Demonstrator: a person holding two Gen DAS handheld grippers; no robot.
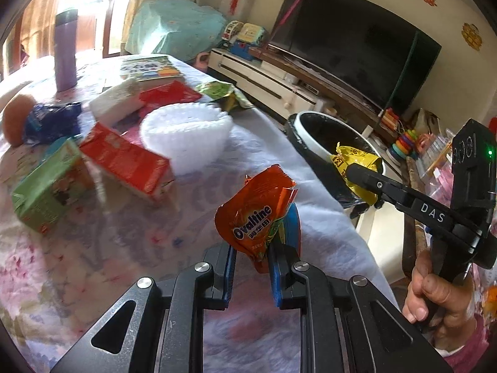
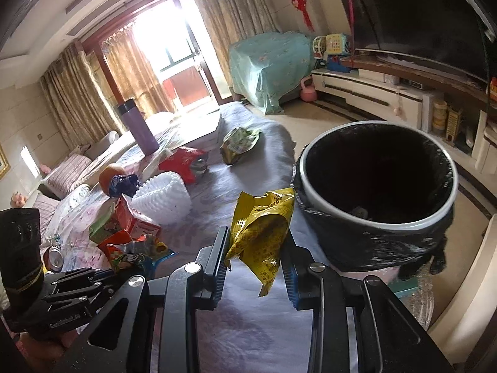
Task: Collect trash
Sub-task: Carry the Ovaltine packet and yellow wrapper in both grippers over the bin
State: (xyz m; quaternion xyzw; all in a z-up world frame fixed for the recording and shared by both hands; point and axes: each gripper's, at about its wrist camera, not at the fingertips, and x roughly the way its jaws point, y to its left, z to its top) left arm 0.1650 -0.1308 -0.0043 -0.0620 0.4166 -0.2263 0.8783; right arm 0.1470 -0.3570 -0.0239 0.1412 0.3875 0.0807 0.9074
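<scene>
Trash lies scattered over a cloth-covered table (image 1: 316, 192), with a bin (image 1: 313, 121) standing just off its far edge.

From the left wrist: the left gripper (image 1: 253, 248) is clamped on an orange Ovaltine packet (image 1: 251, 217), held above the table on the near side of the bin. Further from the bin lie a red carton (image 1: 124, 161), a green carton (image 1: 52, 186), a white foam net (image 1: 186, 133), a blue wrapper (image 1: 49, 121) beside an orange (image 1: 17, 118), a red packet (image 1: 167, 96) and a green packet (image 1: 220, 93). A purple flask (image 1: 66, 49) stands at the table's far end. The right gripper (image 1: 360, 174) reaches in from the side, its jaws pinching a yellow packet (image 1: 357, 168) right at the bin's rim; a hand (image 1: 435, 289) grips its handle.

From the right wrist: the right gripper (image 2: 256, 255) is closed on the yellow packet (image 2: 264, 230), which hangs crumpled between the blue pads (image 2: 292, 283), just beside the bin (image 2: 351, 214) and not yet over its opening. The bin is lined with a black bag, and something small lies at its bottom. On the table (image 2: 248, 183) away from the bin sit the green packet (image 2: 240, 143), red packet (image 2: 186, 161), foam net (image 2: 164, 195), orange (image 2: 108, 174), flask (image 2: 136, 124) and a can (image 2: 54, 258). The left gripper (image 2: 102, 276) shows at the frame edge, the orange packet (image 2: 124, 248) at its tips.
</scene>
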